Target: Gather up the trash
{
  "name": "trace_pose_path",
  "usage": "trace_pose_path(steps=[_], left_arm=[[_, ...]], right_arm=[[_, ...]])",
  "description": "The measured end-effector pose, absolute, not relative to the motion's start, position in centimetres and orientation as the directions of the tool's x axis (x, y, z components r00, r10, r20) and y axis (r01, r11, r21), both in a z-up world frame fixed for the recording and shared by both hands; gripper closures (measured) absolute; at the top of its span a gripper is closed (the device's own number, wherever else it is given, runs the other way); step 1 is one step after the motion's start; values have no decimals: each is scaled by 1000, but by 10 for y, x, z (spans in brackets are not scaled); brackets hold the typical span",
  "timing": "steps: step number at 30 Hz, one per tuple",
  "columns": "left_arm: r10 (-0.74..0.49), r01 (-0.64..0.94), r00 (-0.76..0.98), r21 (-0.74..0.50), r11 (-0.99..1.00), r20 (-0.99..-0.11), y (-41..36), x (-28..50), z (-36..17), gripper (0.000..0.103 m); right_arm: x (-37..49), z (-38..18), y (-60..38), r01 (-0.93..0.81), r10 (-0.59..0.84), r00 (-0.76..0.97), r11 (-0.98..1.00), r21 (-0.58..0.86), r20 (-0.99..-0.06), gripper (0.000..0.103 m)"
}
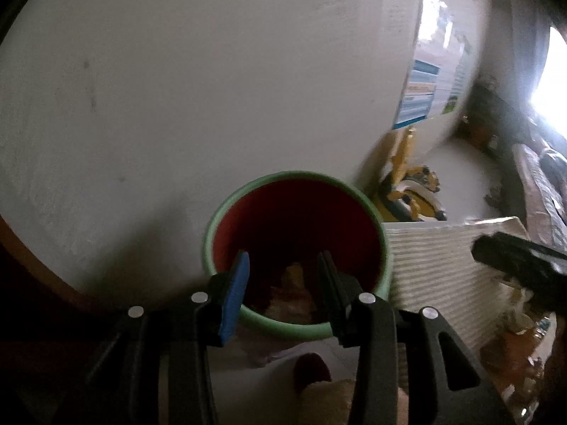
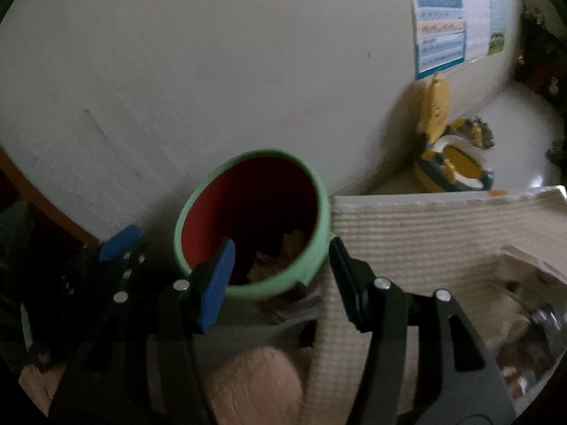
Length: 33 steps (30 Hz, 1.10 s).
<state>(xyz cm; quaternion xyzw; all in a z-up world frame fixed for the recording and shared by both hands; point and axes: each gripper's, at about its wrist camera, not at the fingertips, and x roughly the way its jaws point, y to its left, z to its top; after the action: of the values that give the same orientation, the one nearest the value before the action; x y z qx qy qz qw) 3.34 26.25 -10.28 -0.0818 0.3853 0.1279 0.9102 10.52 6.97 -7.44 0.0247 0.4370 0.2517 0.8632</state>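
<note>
Against the white wall, the poster's [image 2: 441, 40] print is blurred — unreadable. Both grippers — left gripper [image 1: 283, 283], right gripper [image 2: 281, 265] — hover released over the green-rimmed red bin [image 1: 297, 248] holding crumpled trash [image 1: 292, 295].

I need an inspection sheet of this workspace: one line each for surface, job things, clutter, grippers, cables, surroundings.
Surface: pale floor, dim light.
Job's things: bin with green rim and red inside stands by the wall; crumpled brownish trash lies at its bottom.
Clutter: ribbed white box touching the bin's right side; yellow potty behind it.
Grippers: left gripper open above the bin mouth, empty; right gripper open, straddling the bin's near rim, empty.
Cables: nothing seen.
Surroundings: white wall; poster on it, text too blurred to read.
</note>
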Motion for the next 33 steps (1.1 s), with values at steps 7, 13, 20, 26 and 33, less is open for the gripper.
trace_pose_path(steps=[7, 13, 20, 26, 33], left_arm=[[86, -166, 711, -48, 985, -698, 198, 21, -81, 58], [-48, -7, 699, -74, 997, -714, 132, 17, -81, 58], [-190, 139, 618, -132, 982, -763, 57, 26, -111, 58], [-257, 211, 557, -165, 963, -790, 3, 59, -134, 58], [-265, 236, 483, -167, 957, -834, -37, 90, -161, 58]], right_arm=[[34, -49, -10, -332, 340, 624, 930, 156, -703, 36], [0, -49, -91, -182, 218, 661, 975, 128, -718, 36], [-21, -77, -153, -12, 146, 635, 984, 179, -759, 37], [-33, -89, -183, 47, 130, 629, 978, 205, -767, 36], [-40, -97, -202, 81, 124, 615, 972, 219, -779, 36]])
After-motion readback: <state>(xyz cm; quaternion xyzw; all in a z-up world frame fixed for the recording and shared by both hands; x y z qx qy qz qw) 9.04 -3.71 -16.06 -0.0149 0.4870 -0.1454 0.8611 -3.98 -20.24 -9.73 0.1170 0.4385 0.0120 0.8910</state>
